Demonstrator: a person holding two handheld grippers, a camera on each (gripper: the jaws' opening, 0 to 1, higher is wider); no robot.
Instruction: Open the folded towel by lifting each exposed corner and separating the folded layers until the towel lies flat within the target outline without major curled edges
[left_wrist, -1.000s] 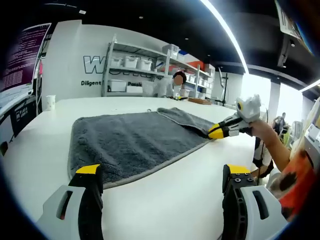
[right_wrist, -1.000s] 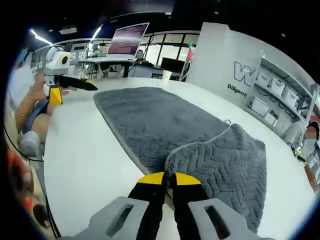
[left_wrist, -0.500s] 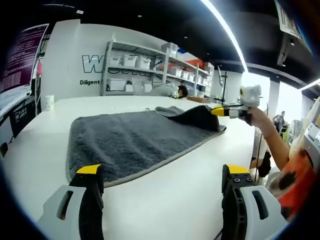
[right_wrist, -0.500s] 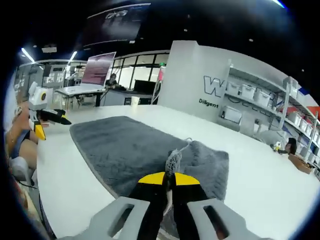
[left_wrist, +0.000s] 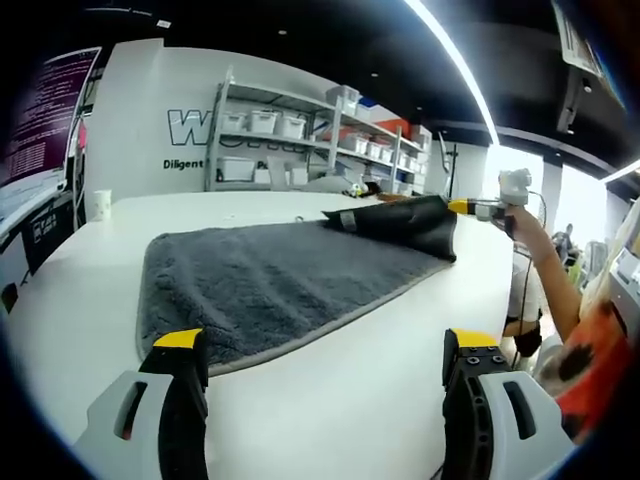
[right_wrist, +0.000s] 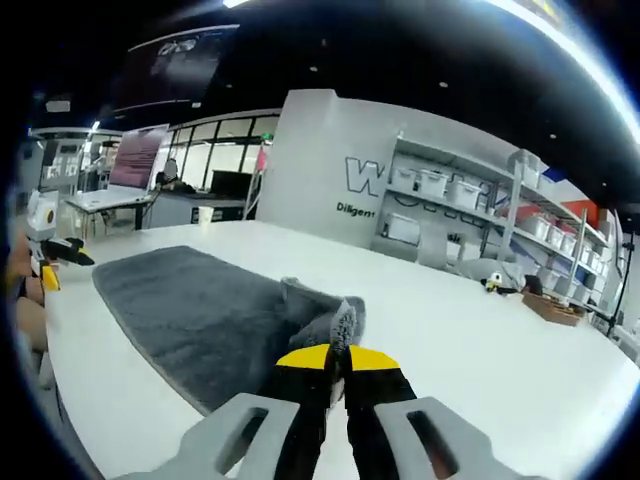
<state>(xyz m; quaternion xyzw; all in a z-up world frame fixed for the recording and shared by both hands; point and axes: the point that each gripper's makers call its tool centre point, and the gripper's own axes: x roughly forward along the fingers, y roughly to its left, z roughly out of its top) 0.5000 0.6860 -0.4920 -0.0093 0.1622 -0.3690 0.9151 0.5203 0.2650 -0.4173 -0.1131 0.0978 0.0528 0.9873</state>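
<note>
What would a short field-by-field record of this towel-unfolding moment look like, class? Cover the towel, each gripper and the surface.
towel: grey towel, mostly spread, one corner lifted off the table
right gripper: right gripper shut on the lifted corner, raised above the surface
left gripper: left gripper open, holding nothing, at the towel's near edge
surface: white table
background: shelving with white bins

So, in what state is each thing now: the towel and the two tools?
towel: mostly flat on the table, one corner lifted off it
right tool: shut on the towel corner, holding it up
left tool: open, holding nothing, above the table
</note>
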